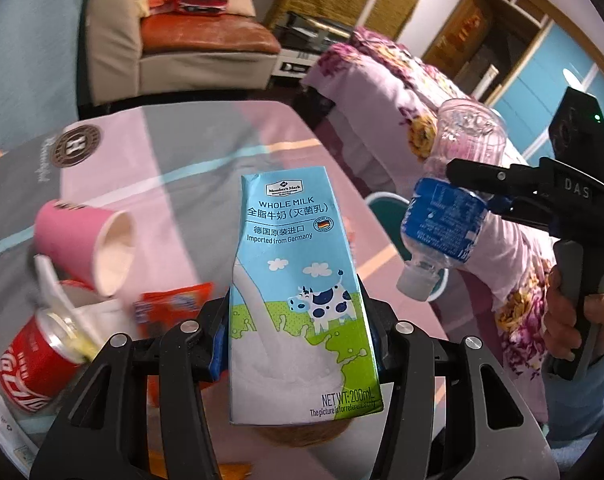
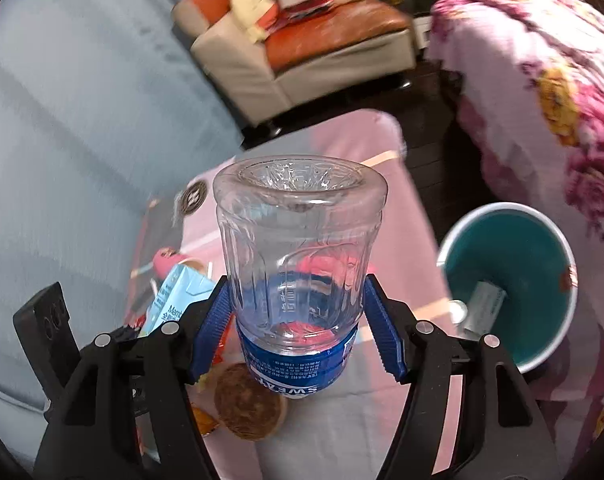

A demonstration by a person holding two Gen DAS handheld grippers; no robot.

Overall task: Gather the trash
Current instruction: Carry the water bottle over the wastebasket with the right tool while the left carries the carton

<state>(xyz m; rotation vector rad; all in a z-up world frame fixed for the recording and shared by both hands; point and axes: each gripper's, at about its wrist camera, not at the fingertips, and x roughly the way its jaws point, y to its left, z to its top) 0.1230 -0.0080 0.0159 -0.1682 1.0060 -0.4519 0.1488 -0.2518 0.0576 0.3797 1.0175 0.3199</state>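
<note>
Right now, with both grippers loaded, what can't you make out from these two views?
- Left wrist: milk carton hides the table behind it.
- Left wrist: bin mostly hidden behind the bottle.
- Right wrist: bin contents partly visible, something pale inside, unidentifiable.
- Right wrist: bottle blocks the trash behind it.
- Left wrist: cup and can blurred.

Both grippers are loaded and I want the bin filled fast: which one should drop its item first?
Right, probably. The right gripper holds the bottle beside the open teal bin; the left gripper's milk carton sits farther from it.
</note>
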